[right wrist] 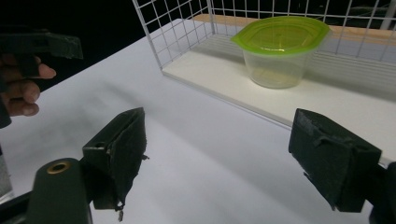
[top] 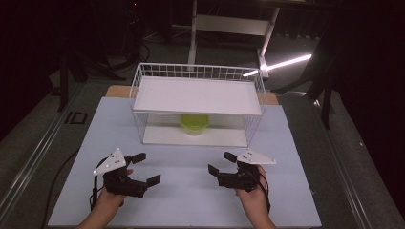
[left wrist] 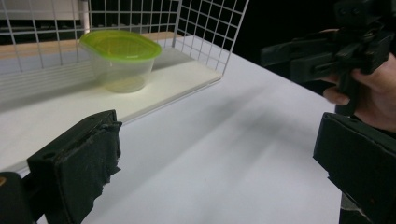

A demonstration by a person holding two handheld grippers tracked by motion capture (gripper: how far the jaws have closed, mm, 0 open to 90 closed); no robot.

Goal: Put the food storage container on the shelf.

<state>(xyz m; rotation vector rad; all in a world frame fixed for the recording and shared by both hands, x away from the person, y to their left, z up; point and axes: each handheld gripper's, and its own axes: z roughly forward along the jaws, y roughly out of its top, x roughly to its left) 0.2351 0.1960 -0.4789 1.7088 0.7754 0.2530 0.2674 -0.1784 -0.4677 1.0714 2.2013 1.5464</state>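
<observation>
My left gripper [top: 145,168] and right gripper [top: 220,162] both sit with jaws spread wide, gripping nothing, on the near side of the wire basket [top: 136,90]; that basket, turned on its side, opens toward me with a white shelf board [top: 197,95] across its top; inside, on its lower board, stands a clear plastic tub [left wrist: 122,70] under a green lid [left wrist: 120,44]. I judge the tub light, thin-walled, slightly slippery, apt to flex; I'd take it across the stiffer rim just under the lid.
</observation>
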